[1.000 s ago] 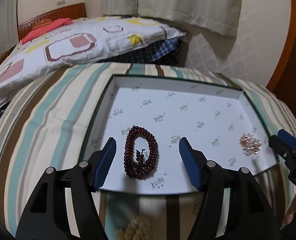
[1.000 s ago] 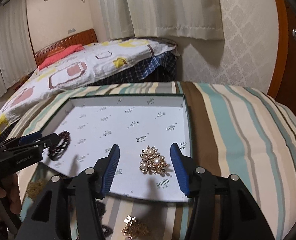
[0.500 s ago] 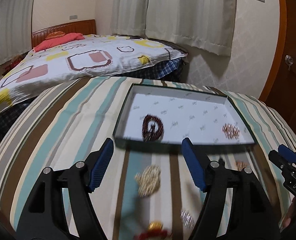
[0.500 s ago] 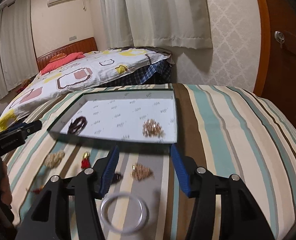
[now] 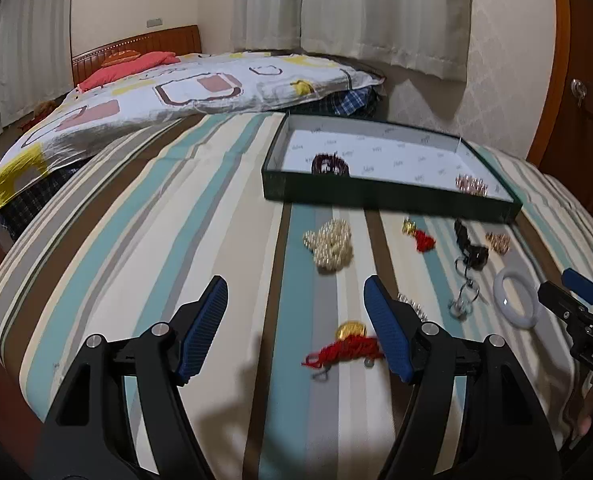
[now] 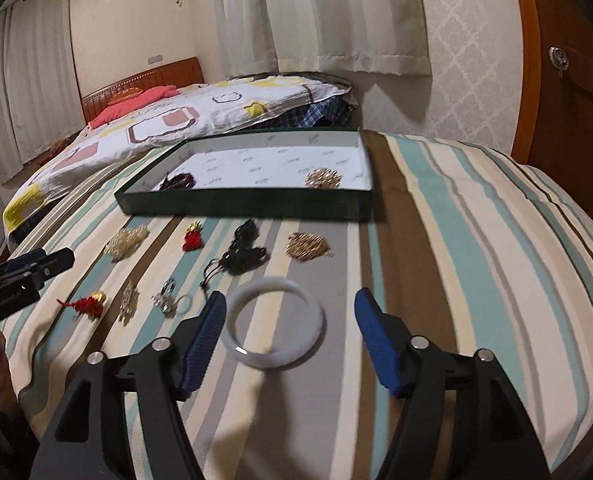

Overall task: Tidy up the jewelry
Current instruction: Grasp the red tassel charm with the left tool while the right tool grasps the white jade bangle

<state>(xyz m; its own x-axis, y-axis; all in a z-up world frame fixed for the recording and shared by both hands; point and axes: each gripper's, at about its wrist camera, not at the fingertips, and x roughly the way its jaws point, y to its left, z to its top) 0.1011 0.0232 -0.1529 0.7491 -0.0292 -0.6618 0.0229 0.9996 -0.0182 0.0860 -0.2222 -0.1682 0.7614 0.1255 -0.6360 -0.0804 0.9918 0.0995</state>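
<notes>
The dark green tray [image 6: 252, 204] on the striped cover [image 6: 456, 240] holds a dark bead bracelet [image 6: 178, 180] and a gold brooch [image 6: 323, 178], both partly hidden by its near wall. This side of the tray, the right gripper [image 6: 290, 340] is opening around a white bangle [image 6: 274, 322] (blurred, untouched), while the left gripper [image 5: 296, 330] gapes over a red tassel [image 5: 346, 350], half hidden by a finger.

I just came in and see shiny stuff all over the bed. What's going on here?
A person is tidying jewelry into a shallow dark green box with a white lining on the striped bedspread. A dark red bead bracelet and a gold pearl brooch already lie inside. Other pieces wait on the bedspread. Both tongs hold nothing: the right tongs are opening around a white bangle without touching it, and the left tongs hover open near a red tassel charm.
</notes>
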